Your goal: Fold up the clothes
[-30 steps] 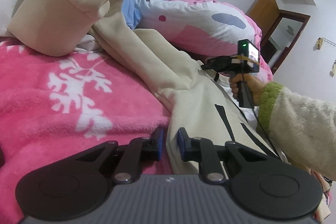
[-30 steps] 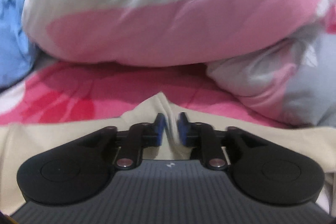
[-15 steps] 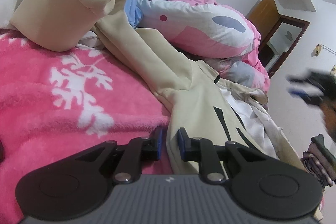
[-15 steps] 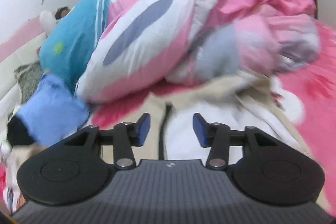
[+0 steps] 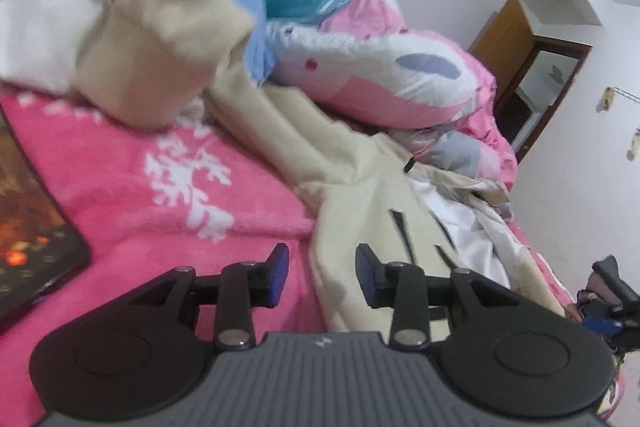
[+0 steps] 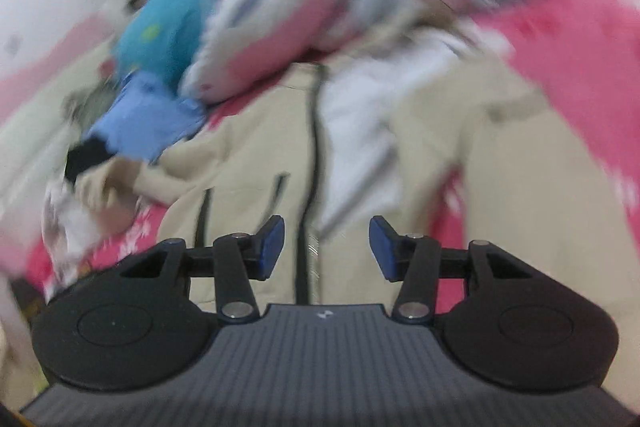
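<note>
Cream zip jacket (image 5: 360, 203) lay spread on pink bed blanket (image 5: 132, 179) for folding; left tongs (image 5: 318, 275) just opened, hem released; right tongs (image 6: 326, 247) parted, empty.

Legible text, labels, numbers: none found.
The only mark is a small pale emblem, not a readable word, at the front edge of the ribbed grey housing of the left hand-held gripper (image 5: 322, 269) and the same on the right hand-held gripper (image 6: 326, 247). The dark-framed screen (image 5: 28, 227) lying on the pink blanket (image 5: 120, 187) shows orange blurs, too smeared to read. Prints on the bedding are shapes only, not letters.
</note>
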Tool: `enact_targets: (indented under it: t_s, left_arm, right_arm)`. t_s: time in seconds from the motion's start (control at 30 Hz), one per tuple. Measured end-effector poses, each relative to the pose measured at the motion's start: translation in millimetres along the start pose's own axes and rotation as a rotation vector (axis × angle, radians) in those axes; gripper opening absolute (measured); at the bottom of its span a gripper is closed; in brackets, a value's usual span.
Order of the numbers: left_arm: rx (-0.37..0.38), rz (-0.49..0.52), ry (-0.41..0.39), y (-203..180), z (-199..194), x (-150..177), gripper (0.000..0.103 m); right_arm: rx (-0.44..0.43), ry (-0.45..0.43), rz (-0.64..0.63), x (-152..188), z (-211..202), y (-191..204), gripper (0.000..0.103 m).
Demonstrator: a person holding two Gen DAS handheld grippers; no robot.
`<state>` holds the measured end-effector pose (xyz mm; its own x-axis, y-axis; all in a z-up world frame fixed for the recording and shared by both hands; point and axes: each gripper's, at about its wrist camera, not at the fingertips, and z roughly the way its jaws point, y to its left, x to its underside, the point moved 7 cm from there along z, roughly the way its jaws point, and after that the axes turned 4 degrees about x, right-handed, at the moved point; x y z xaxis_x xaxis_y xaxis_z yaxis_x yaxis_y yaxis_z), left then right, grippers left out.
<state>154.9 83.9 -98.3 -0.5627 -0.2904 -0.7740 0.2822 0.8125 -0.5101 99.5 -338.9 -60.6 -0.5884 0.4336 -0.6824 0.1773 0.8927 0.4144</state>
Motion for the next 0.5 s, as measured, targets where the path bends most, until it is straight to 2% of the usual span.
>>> enact_targets:
  t_s: [0.1,0.2,0.27,0.37,0.4,0.5]
  left_arm:
    - [0.004,0.070,0.000,-20.8,-17.9,3.9,0.041]
    - [0.013,0.132,0.030,-41.9,-23.9,12.6,0.042]
    - [0.019,0.160,0.047,-55.2,-23.2,19.0,0.042]
    - [0.048,0.202,0.075,-77.6,-19.2,27.3,0.042]
    - [0.059,0.216,0.083,-86.3,-17.0,29.5,0.042]
    - [0.118,0.258,0.110,-116.2,-7.5,35.7,0.045]
  right_arm:
    - [0.070,-0.024,0.128,14.3,-6.6,-38.2,0.046]
    - [0.116,-0.097,0.203,20.4,-30.5,-70.1,0.047]
    - [0.183,-0.152,0.214,24.8,-50.2,-89.5,0.049]
    - [0.306,-0.200,0.237,34.8,-73.7,-125.3,0.061]
    - [0.336,-0.205,0.250,38.9,-79.1,-137.1,0.064]
    - [0.301,-0.137,0.334,55.7,-74.1,-164.2,0.069]
